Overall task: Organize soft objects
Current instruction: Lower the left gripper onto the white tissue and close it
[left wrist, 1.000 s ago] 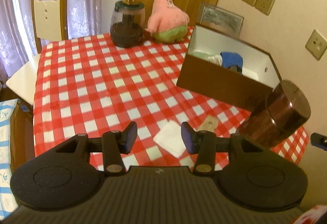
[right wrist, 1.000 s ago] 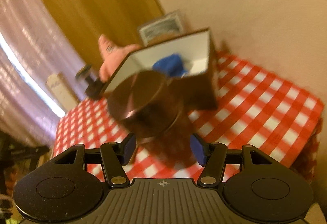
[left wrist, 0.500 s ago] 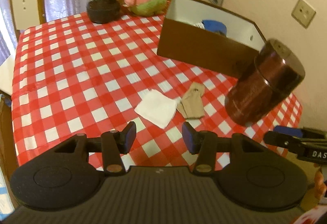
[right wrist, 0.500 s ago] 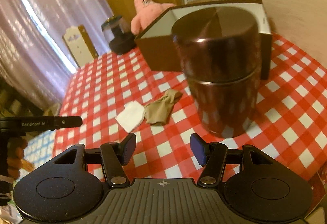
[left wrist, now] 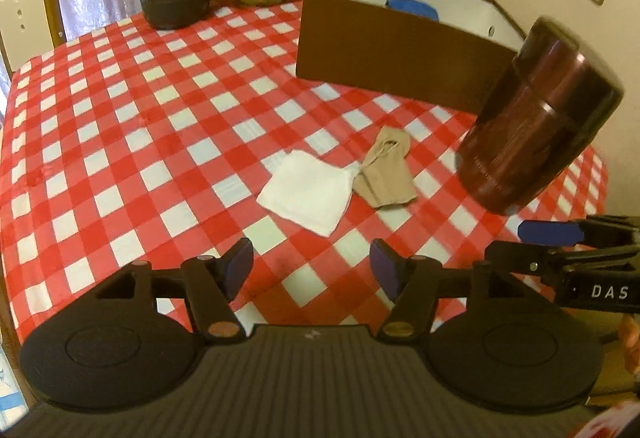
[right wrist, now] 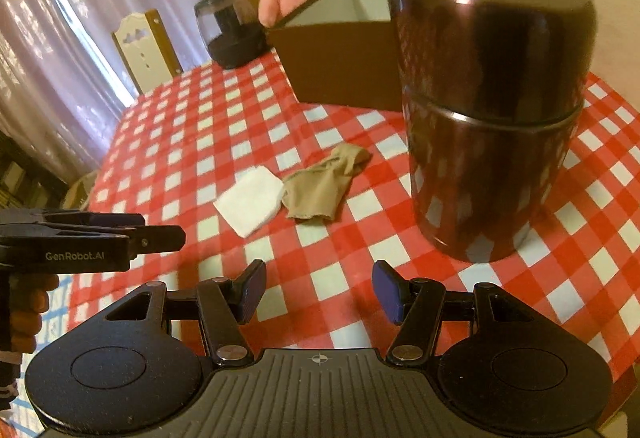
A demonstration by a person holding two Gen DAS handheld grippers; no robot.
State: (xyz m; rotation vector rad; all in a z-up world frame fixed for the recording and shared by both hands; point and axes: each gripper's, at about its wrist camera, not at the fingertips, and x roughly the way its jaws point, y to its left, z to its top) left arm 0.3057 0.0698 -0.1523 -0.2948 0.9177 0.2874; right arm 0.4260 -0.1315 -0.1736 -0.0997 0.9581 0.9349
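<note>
Both our grippers have dropped toward the table's near edge; the left gripper (left wrist: 312, 270) is opening, the right gripper (right wrist: 318, 292) open, both empty. White cloth (left wrist: 308, 192) and beige sock (left wrist: 386, 174) lie mid-table, touching, not yet in the brown box (left wrist: 392, 50), which already holds something blue.

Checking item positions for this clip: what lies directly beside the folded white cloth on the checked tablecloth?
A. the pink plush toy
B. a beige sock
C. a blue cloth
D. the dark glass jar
B: the beige sock lies right against the edge of the white cloth on the tablecloth, with nothing else next to it.
</note>
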